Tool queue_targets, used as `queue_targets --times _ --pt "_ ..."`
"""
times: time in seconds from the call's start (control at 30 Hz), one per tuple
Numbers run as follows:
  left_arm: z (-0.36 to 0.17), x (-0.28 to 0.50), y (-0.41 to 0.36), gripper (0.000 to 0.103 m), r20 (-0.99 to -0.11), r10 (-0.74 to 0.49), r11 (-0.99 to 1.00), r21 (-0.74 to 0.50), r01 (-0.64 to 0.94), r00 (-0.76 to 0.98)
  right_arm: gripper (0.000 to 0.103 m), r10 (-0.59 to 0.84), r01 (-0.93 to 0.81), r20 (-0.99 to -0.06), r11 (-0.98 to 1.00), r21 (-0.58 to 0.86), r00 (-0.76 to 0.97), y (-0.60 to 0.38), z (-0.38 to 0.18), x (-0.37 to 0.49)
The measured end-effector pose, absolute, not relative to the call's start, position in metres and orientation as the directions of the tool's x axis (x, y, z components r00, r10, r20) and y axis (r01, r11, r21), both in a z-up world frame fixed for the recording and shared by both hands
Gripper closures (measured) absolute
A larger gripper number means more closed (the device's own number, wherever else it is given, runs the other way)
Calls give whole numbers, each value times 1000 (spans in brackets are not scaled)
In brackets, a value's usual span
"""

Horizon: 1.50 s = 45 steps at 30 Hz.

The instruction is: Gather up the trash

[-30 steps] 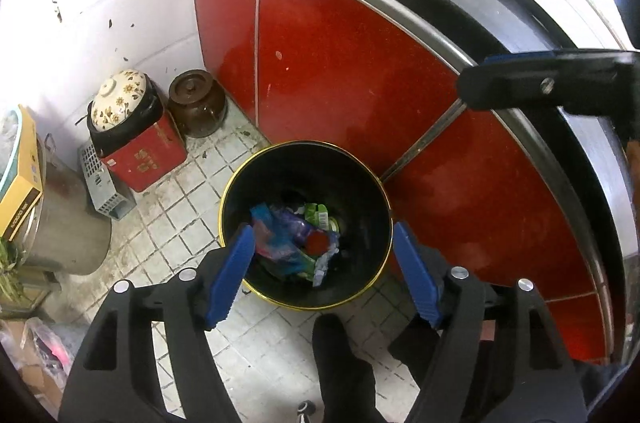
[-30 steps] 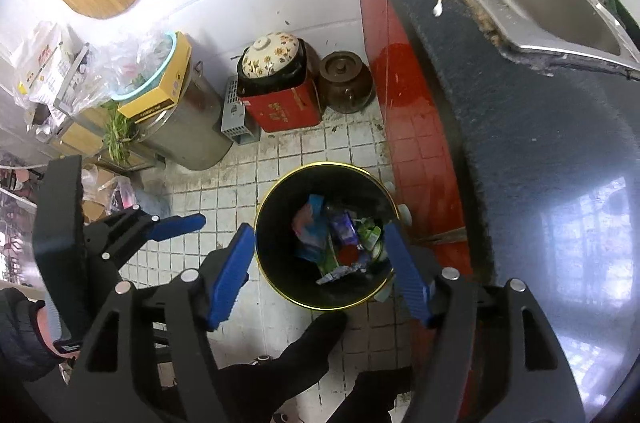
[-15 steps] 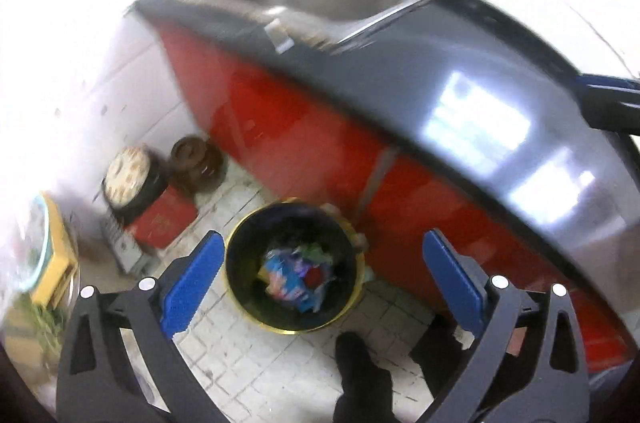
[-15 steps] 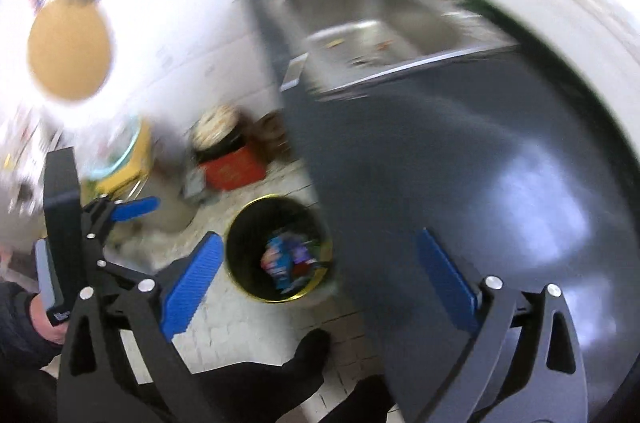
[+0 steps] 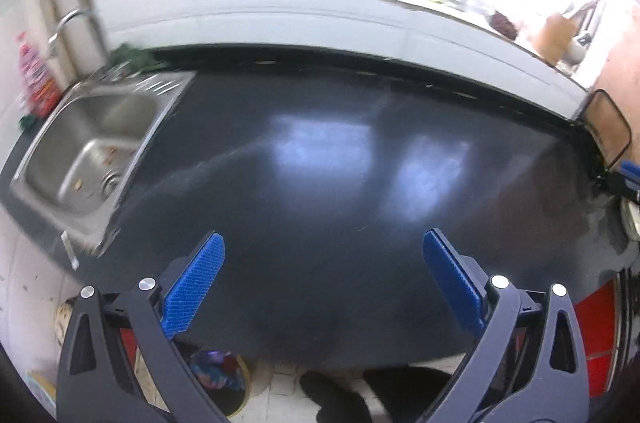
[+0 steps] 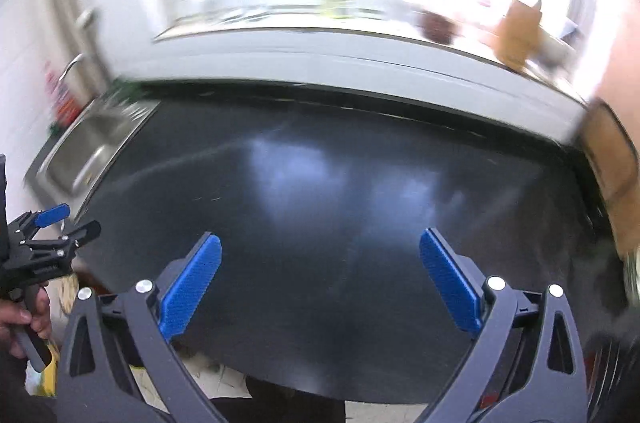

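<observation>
Left wrist view first: a broad dark worktop (image 5: 340,183) fills the picture, glossy and, as far as the blur allows, bare of any litter. At its left end sits the steel sink (image 5: 92,147), a few crumbs near the drain. Below the worktop's near edge, on the floor, the bin (image 5: 224,383) peeks out with colourful trash (image 5: 216,373) already inside, so that part looks done. Left gripper (image 5: 324,279) hovers over the worktop, tongs wide apart, nothing between them. Right gripper (image 6: 320,277) does the same in its own view, tongs spread and empty. Judging from this, little seems left to collect here, unless scraps hide in the sink or beyond the blur.
</observation>
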<state>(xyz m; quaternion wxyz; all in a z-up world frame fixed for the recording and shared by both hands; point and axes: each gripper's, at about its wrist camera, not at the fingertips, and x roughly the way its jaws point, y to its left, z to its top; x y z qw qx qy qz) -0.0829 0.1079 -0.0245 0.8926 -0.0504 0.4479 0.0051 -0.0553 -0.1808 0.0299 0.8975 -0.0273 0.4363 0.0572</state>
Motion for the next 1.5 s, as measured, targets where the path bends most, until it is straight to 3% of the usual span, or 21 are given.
queue_targets --times 0.3,1.5 --pt "-20 -39 52 7 -809 -56 998 -50 27 585 7 15 -7 -779 1000 13 627 -242 22 -43" --pt "-27 -17 34 7 -824 -50 998 -25 53 564 7 34 -7 -803 999 37 595 -259 10 -20"
